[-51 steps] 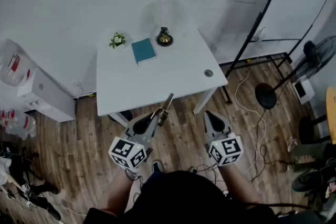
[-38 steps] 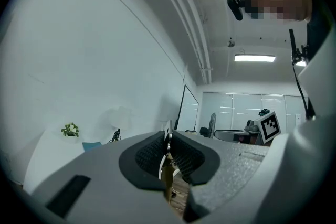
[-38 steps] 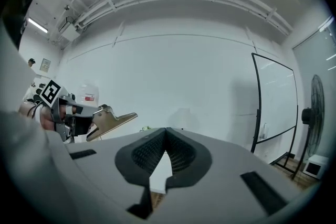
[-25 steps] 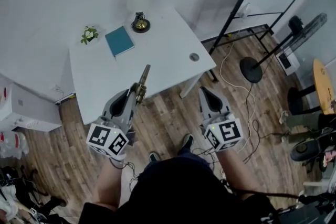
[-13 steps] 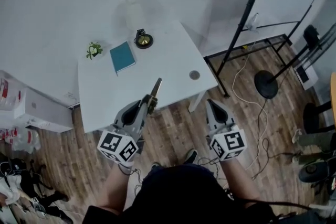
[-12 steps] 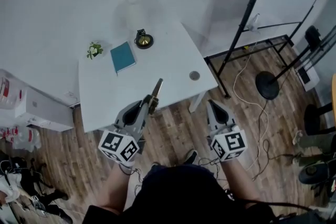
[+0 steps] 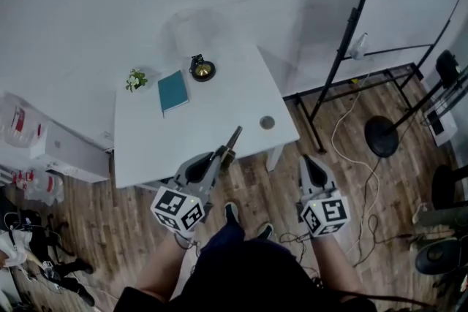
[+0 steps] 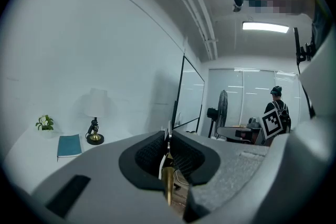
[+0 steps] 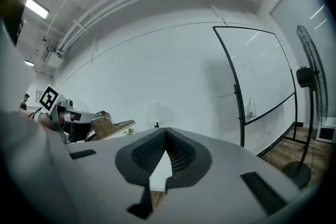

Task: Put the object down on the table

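My left gripper [image 7: 217, 158] is shut on a slim brass-coloured object [image 7: 232, 139] that sticks out past its jaws, tip over the front edge of the white table [image 7: 219, 109]. In the left gripper view the object [image 8: 168, 186] sits pinched between the dark pads [image 8: 152, 152], pointing toward the table. To the right, my right gripper [image 7: 306, 161] hangs over the wooden floor by the table's front right corner. Its jaws [image 9: 166, 131] are shut and hold nothing. The right gripper view also shows the brass object [image 9: 113, 127] at the left.
On the table's far side stand a small plant [image 7: 136, 79], a teal book [image 7: 173, 91] and a lamp on a brass base [image 7: 199, 68]; a round grommet [image 7: 268, 123] lies near its right edge. A whiteboard frame [image 7: 344, 55], fan base [image 7: 382, 137] and cables [image 7: 351, 150] fill the right.
Both grippers have shifted rightward along the table's front edge, from its left corner toward the middle. The brass object stays gripped; the right jaws stay shut.
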`<state>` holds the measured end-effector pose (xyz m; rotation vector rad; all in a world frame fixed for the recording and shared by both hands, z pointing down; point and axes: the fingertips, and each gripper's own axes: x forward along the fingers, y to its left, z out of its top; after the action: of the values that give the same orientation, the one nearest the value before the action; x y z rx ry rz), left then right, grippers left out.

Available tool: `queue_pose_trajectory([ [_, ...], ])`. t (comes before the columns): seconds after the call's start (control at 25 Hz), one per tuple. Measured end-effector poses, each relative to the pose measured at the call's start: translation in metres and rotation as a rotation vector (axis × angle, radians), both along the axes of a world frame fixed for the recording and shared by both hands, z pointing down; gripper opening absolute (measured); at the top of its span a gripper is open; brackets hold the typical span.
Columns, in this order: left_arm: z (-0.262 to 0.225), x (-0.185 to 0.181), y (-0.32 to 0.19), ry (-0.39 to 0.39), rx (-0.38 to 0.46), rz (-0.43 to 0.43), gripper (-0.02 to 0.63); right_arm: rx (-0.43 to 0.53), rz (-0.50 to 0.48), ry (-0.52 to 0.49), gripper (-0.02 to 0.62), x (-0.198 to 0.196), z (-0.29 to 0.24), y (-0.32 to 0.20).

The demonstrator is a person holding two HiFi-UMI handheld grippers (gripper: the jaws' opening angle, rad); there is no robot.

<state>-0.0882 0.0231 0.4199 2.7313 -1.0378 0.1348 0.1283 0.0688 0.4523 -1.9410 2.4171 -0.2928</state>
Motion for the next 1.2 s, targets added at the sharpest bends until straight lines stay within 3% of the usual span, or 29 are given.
queue_pose_trajectory([
  [0.36,0.024,0.040,-0.044,-0.014,-0.022,0.034,0.032,-0.009,0.057,0.008,0.006,0.045,0.006,-0.015],
  [0.64,0.052,0.074,-0.115,-0.029,-0.042,0.066,0.032,-0.030,0.144,0.044,0.006,0.093,0.005,-0.057],
  [1.2,0.144,0.094,-0.262,-0.206,-0.078,0.101,0.032,-0.128,0.104,0.101,0.006,0.086,0.028,-0.204],
])
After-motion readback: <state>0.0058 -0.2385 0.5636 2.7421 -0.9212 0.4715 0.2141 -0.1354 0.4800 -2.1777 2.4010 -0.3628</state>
